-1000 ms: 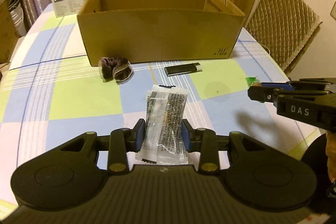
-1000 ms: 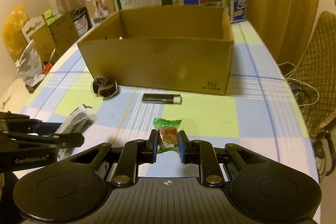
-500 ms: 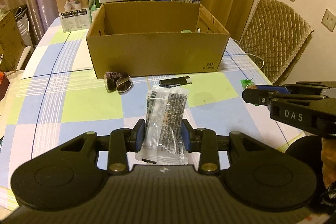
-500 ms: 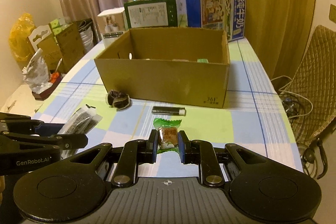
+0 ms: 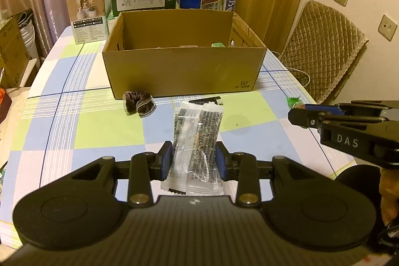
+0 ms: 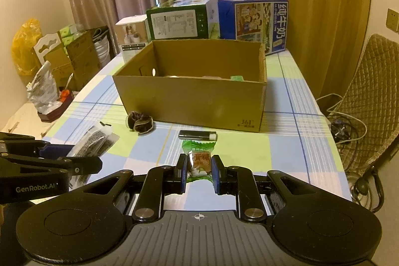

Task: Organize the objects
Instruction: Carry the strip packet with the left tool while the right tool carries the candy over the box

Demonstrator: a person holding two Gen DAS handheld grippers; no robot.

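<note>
The left gripper [image 5: 194, 161] is closed on a clear plastic sachet with black print [image 5: 197, 141], pinched between its blue pads and held upright above the checked tablecloth [image 5: 74, 126]. The right gripper [image 6: 199, 172] is clamped on a small green-wrapped candy [image 6: 198, 158], also off the cloth. Ahead of both stands an open brown cardboard box [image 6: 194, 101]. Just before its front wall lie a dark velvet scrunchie [image 6: 140, 122] and a black lighter with a white end [image 6: 197, 134], near each other but apart.
</note>
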